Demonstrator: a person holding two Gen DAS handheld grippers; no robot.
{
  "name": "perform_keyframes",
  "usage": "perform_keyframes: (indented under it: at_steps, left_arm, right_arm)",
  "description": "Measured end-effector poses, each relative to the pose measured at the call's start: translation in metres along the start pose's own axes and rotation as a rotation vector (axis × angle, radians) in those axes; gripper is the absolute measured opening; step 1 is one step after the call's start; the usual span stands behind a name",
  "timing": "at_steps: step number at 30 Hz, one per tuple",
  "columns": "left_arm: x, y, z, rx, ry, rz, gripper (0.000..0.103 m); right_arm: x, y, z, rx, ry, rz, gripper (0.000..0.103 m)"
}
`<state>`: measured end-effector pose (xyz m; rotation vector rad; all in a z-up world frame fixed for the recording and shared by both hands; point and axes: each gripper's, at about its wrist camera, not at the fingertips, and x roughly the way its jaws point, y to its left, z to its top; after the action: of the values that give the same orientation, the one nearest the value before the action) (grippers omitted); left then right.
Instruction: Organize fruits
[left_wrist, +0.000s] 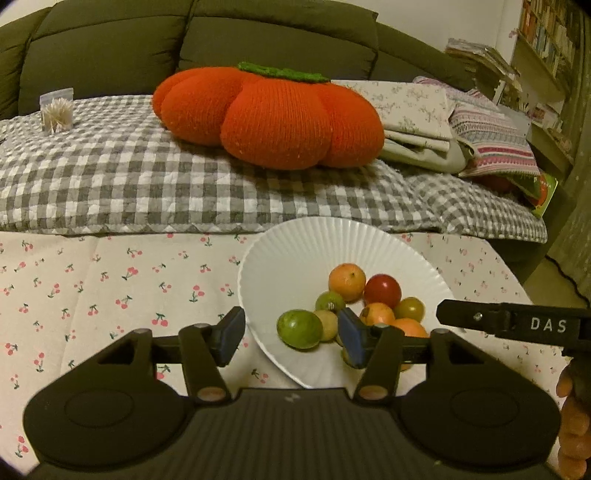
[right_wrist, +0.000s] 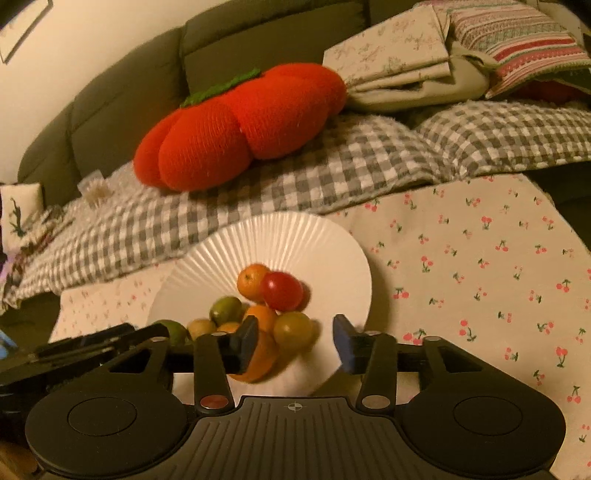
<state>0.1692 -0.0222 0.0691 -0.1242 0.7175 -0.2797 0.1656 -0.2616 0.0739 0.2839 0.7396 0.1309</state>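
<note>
Both grippers hover open over a heap of small fruits on a white plate.
Left gripper (left_wrist: 291, 339) and right gripper (right_wrist: 295, 343) stand with jaws apart, empty; fruits (left_wrist: 347, 282) crowd the near part of the plate (left_wrist: 295, 240) on the desk (left_wrist: 110, 280): light, round, smooth, likely to roll, so pinch one across its middle, gently.

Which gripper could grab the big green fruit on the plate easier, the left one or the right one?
Probably the left. The left gripper is open and the green fruit lies right between its fingers on the plate. The right gripper sits over the olive fruit instead.
</note>
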Motion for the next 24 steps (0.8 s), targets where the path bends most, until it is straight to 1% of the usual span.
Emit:
perform_keyframes:
  at_steps: [9,11,14,16,19,22,24]
  left_arm:
    - [-0.017,0.008,0.01,-0.086,-0.008,0.003,0.055]
    - [-0.022,0.005,0.01,-0.09,-0.007,0.001,0.055]
    - [-0.03,-0.004,0.008,-0.079,0.0,0.011,0.055]
    - [-0.035,-0.011,0.006,-0.072,0.01,0.029,0.057]
    - [-0.043,-0.019,0.002,-0.058,0.02,0.063,0.065]
    - [-0.05,-0.021,-0.002,-0.053,0.025,0.118,0.066]
    - [-0.057,-0.022,-0.007,-0.038,0.032,0.139,0.066]
  right_arm:
    - [-0.014,-0.001,0.006,0.042,0.02,-0.008,0.045]
    - [-0.02,-0.001,0.008,0.06,0.023,0.003,0.045]
    - [-0.029,0.001,0.009,0.079,0.034,0.009,0.049]
    - [-0.036,0.005,0.009,0.075,0.044,0.012,0.049]
    - [-0.049,0.012,0.004,0.047,0.067,0.019,0.049]
    - [-0.061,0.02,-0.005,-0.025,0.091,0.016,0.049]
    - [-0.067,0.024,-0.011,-0.055,0.109,0.007,0.049]
